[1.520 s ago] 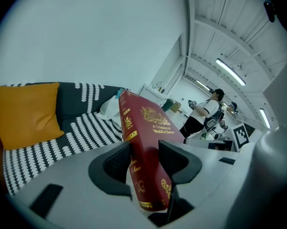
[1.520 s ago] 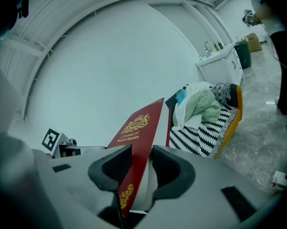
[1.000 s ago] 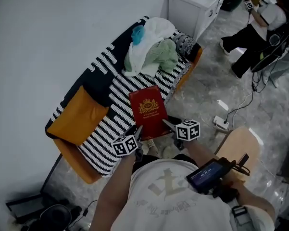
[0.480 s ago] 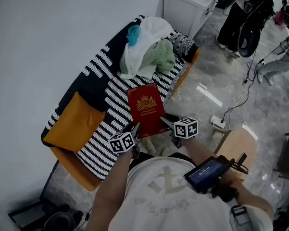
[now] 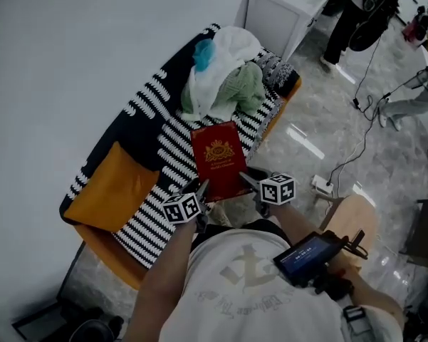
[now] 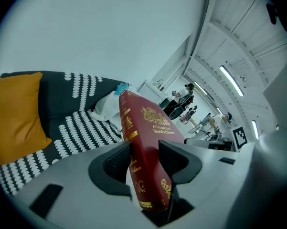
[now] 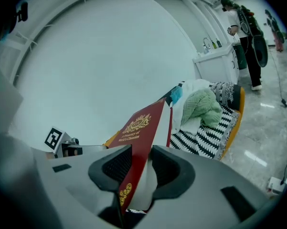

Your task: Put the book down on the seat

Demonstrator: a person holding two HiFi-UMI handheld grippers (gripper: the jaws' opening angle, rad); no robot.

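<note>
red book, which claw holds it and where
Both hold the red book: left claw at its near spine corner, right claw at its near page-edge corner.

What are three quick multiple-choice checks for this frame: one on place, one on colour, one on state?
1. Where is the pile of white and green clothes?
A. far end of the black-and-white striped sofa
B. on a table
C. in a basket

2. What colour is the square cushion on the sofa?
A. blue
B. orange
C. grey

3. How is the red hardcover book with the gold crest?
A. lying flat on the seat
B. in one gripper only
C. clamped by the left gripper and the right gripper

Answers:
1 A: the head view shows it heaped there.
2 B: it is plainly orange.
3 C: each gripper view shows the book clamped.
</note>
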